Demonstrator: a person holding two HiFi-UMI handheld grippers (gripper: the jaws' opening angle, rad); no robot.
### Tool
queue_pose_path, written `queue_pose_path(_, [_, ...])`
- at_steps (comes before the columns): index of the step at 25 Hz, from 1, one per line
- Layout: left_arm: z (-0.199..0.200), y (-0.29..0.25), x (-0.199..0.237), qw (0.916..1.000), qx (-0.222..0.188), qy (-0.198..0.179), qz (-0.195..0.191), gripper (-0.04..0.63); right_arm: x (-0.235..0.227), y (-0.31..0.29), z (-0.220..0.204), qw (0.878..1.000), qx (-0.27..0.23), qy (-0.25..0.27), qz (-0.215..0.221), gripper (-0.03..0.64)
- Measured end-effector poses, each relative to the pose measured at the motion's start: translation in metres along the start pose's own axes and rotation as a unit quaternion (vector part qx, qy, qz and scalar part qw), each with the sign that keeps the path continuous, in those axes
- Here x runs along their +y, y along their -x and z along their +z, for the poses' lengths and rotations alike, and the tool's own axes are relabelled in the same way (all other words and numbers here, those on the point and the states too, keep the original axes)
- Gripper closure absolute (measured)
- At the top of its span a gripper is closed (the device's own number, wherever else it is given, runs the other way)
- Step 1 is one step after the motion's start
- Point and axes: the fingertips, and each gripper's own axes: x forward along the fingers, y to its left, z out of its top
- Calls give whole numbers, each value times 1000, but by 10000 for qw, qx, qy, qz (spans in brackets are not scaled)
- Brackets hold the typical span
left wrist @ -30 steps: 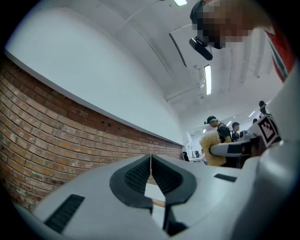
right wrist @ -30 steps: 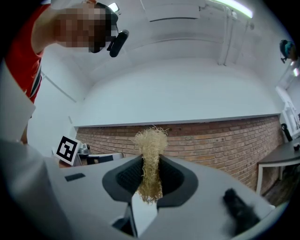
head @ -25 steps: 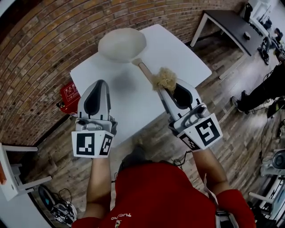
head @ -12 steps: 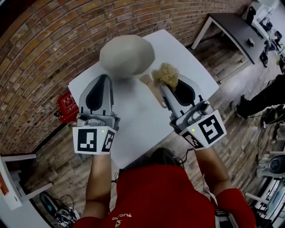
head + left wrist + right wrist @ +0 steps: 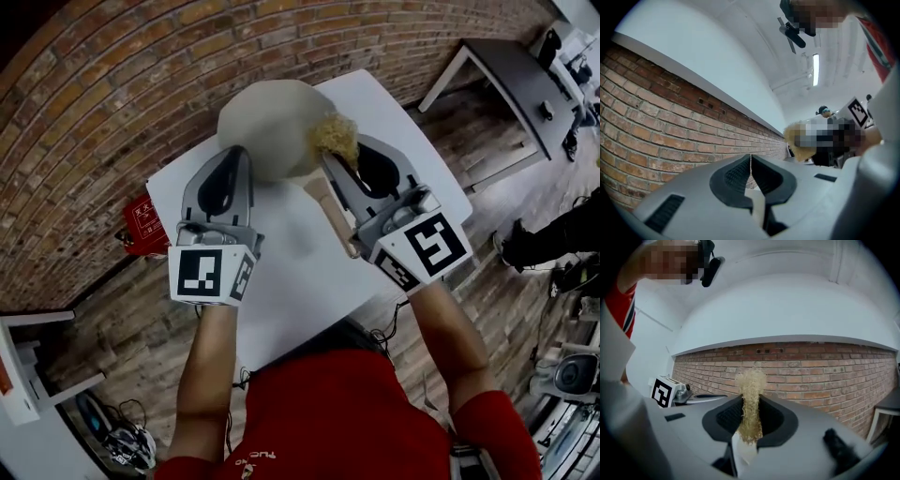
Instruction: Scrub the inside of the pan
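Note:
A cream-coloured pan [image 5: 267,122] sits at the far end of the white table [image 5: 281,272], its wooden handle [image 5: 333,214] pointing back toward me. My right gripper [image 5: 330,157] is shut on a tan fibrous scrubber [image 5: 335,139], which hangs over the pan's right rim. In the right gripper view the scrubber [image 5: 750,399] is pinched between the dark pads [image 5: 729,417]. My left gripper [image 5: 238,152] is shut with nothing in it, its tip at the pan's near left edge. The left gripper view shows its closed pads [image 5: 736,176], with the scrubber [image 5: 797,140] off to the right. Neither gripper view shows the pan.
A brick wall [image 5: 112,84] runs behind the table. On the floor to the left stands a red box [image 5: 141,217]. A dark table [image 5: 511,70] stands at the right, beside a person's legs [image 5: 553,234]. The left gripper's marker cube [image 5: 663,391] appears in the right gripper view.
Both grippers have moved forward toward the pan. The scrubber went from above the handle to over the pan's right rim. The left gripper's tip now reaches the pan's near edge.

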Motion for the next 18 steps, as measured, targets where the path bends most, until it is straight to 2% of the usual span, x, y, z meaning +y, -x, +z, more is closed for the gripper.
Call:
queue_pose_path(4, [-16, -21, 14, 9993, 112, 5, 370, 575, -25, -29, -17, 9992, 277, -152, 236, 529])
queue_pose_path(10, [-34, -48, 33, 9943, 201, 75, 1040, 575, -57, -71, -35, 9947, 792, -31, 660, 529])
queue_pose_path(14, [-47, -66, 37, 9905, 308, -11, 1342, 575, -66, -103, -56, 9863, 1254, 65, 1066, 529])
queue_pose_path(18, [-59, -78, 42, 9866, 433, -181, 1561, 575, -64, -136, -89, 9725, 1849, -26, 1417, 529])
